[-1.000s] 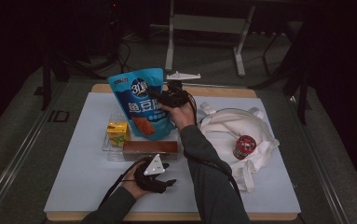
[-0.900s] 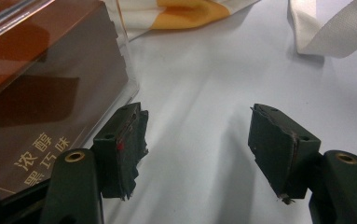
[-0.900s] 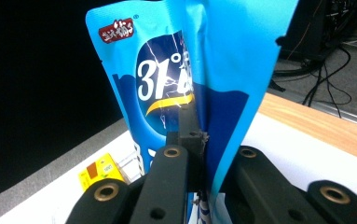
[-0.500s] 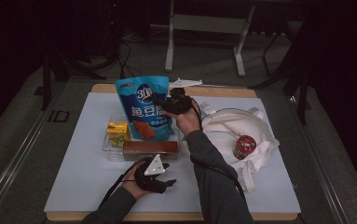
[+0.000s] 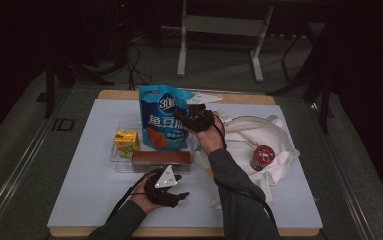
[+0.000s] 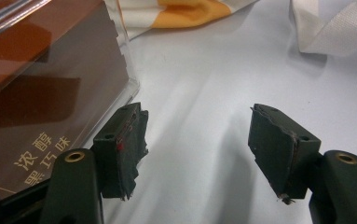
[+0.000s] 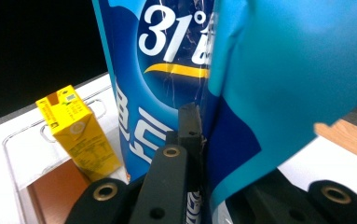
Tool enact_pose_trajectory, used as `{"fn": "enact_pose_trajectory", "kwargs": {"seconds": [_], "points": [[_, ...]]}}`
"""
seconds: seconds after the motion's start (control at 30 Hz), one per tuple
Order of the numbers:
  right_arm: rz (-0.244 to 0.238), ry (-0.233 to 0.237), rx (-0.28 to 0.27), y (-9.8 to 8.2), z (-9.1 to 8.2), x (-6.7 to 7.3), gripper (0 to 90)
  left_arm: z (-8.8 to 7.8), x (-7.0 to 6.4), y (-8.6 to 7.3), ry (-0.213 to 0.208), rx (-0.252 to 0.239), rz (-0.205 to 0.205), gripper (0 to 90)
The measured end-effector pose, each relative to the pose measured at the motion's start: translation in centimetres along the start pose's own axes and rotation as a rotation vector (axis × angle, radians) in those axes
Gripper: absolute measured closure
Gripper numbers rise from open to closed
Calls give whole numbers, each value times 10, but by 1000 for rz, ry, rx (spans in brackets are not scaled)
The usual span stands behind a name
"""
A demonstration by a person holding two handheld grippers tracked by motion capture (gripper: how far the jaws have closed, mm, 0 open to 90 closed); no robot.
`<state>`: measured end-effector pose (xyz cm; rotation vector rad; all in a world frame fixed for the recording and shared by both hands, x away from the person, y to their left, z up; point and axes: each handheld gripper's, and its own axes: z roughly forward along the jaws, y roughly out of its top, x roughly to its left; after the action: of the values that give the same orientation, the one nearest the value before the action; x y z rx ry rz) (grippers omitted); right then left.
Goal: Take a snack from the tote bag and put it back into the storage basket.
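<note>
From the high view, the blue snack pouch (image 5: 165, 117) has shifted toward the table's middle over the last second and now stands above the clear tray (image 5: 121, 159), so it looks to be on its way out toward the white cloth bag (image 5: 266, 145). The right gripper (image 5: 191, 119) clamps the pouch's edge; the left gripper (image 5: 165, 187) rests near the brown box (image 5: 161, 158).

In the left gripper view, the left gripper (image 6: 195, 149) stands parted over bare table, just beside the brown box (image 6: 41, 93).

In the right gripper view, the right gripper (image 7: 197, 140) pinches the pouch (image 7: 176, 70); the yellow juice carton (image 7: 76, 128) stands beside it.
</note>
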<state>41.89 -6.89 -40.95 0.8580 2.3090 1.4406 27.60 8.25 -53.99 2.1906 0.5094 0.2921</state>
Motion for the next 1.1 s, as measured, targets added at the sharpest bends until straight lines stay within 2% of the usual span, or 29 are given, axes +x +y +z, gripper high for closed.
{"fn": "enact_pose_trajectory", "kwargs": {"seconds": [0.1, 0.23, 0.3, 0.43, 0.5, 0.57, 0.67, 0.8, 0.9, 1.03, 1.1], "points": [[-34, -18, 10, -1, 0, 8, 881, 0, 0, 0, 0, 0, -2, 355], [-37, -1, 19, 0, 5, 15, 863, 0, 0, 0, 2, 2, 0, 355], [-51, 12, 35, 1, 8, 17, 827, 0, 0, 0, 1, 1, 0, 355], [-94, 28, 70, -3, 11, 16, 717, 0, 0, 0, 0, 0, 1, 355], [-90, 44, 83, -5, 8, 14, 672, 0, -1, 0, 0, 0, 1, 355], [-93, 74, 102, -7, 4, 11, 628, 0, -1, 0, 1, 0, 1, 355], [-114, 92, 128, -7, -6, 7, 606, 0, 0, 0, 2, 3, 2, 355], [-144, 111, 172, -9, -21, 3, 615, 1, 0, 0, 3, 5, 1, 355], [-159, 116, 202, -14, -25, 1, 675, 1, 0, 0, 3, 6, 2, 355], [-180, 53, 252, -19, -22, 0, 822, 1, 0, 0, 2, 7, 2, 356], [-182, 31, 281, -20, -16, 1, 857, 1, 0, 0, 2, 7, 2, 356]]}}
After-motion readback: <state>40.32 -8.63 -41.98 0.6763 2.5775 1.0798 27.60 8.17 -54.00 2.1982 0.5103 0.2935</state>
